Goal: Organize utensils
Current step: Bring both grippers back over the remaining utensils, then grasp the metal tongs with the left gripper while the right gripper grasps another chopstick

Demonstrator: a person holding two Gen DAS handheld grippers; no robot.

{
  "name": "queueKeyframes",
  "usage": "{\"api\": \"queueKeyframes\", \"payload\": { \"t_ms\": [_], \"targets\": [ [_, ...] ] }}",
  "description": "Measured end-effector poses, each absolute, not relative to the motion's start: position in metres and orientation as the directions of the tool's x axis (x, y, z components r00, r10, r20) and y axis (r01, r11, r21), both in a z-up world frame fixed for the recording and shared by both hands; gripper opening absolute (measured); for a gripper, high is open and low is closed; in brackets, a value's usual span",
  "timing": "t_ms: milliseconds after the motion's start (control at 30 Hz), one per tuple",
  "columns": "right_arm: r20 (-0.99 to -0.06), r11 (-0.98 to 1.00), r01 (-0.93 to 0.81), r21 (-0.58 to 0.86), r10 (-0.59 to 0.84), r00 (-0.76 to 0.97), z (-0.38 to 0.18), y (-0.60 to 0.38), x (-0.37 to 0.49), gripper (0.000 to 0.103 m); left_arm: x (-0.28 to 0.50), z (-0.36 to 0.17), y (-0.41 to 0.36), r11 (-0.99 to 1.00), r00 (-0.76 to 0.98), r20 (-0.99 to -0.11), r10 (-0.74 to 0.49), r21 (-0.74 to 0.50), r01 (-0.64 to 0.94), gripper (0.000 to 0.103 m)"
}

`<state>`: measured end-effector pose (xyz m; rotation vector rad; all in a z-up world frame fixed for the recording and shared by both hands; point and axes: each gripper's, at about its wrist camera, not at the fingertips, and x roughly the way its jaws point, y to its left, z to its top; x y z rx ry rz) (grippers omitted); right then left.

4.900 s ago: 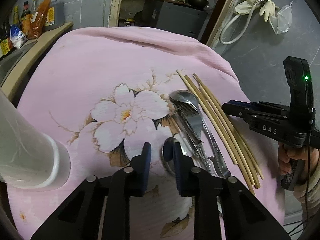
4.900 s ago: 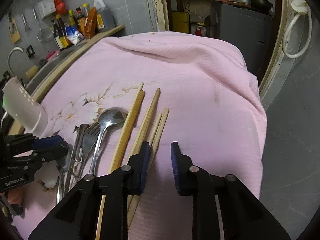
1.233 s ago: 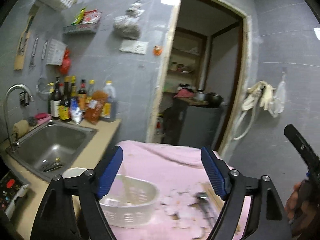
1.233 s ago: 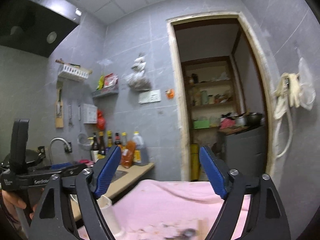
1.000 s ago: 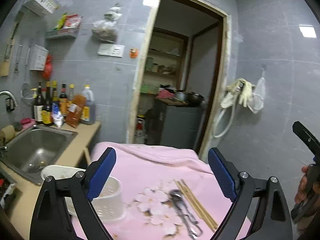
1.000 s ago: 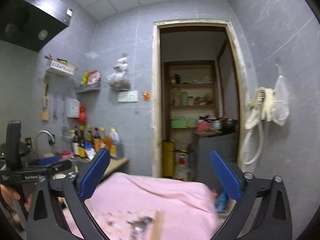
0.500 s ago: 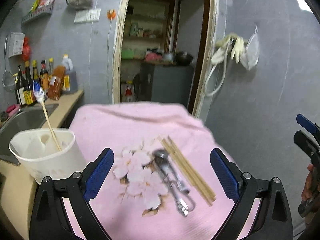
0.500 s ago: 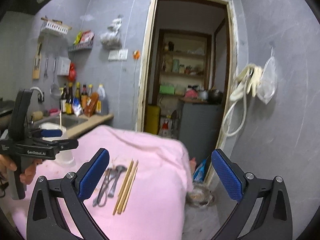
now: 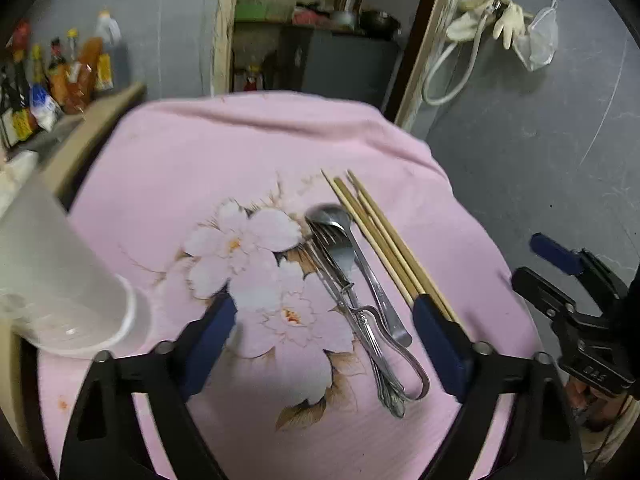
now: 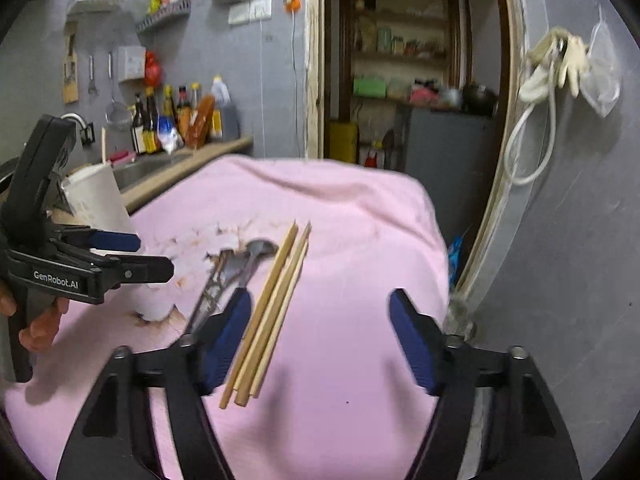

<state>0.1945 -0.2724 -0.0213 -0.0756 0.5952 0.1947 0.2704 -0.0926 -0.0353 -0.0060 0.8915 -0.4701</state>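
Chopsticks (image 10: 268, 320) on pink cloth (image 10: 360, 280); left gripper (image 10: 136, 256) (marked "GenRobot.AI") closing, empty.

you're looking at a table under a pink flowered cloth (image 9: 168, 168). lying on it: three wooden chopsticks (image 9: 384, 236) side by side, just beside them a spoon (image 9: 360, 264), fork (image 9: 340, 256) and tongs (image 9: 372, 320) overlapping. a white cup (image 9: 48, 280) is standing at the left edge.

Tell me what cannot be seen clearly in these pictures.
- White holder: left wrist view, cut by the left edge; its inside is hidden.
- Fork and spoon: right wrist view, blurred together.
- Chopsticks: left wrist view, near ends behind the left gripper finger.
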Motion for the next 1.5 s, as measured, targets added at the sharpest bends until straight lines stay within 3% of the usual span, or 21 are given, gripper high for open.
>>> {"api": "queueKeyframes", "payload": {
  "t_ms": [200,567,967,1500],
  "targets": [
    [-0.635,0.974,-0.223,0.035,0.194,0.748,-0.038,-0.277,0.217,0.041,0.295,-0.05,-0.102,0.89,0.448,-0.791,-0.417,-0.254,0.379,0.055],
    [-0.68,0.962,-0.263,0.076,0.243,0.692,-0.051,-0.271,0.238,0.041,0.314,-0.059,-0.094,0.87,0.378,-0.799,-0.468,-0.341,0.357,0.018],
    [-0.724,0.954,-0.289,0.075,0.252,0.643,-0.059,-0.255,0.261,0.027,0.308,-0.057,-0.077,0.873,0.378,-0.804,-0.459,-0.329,0.361,0.014],
    [-0.761,0.962,-0.249,0.115,0.246,0.601,-0.062,-0.257,0.304,0.02,0.311,-0.053,-0.074,0.899,0.363,-0.851,-0.38,-0.247,0.362,0.016]
  ]
}}
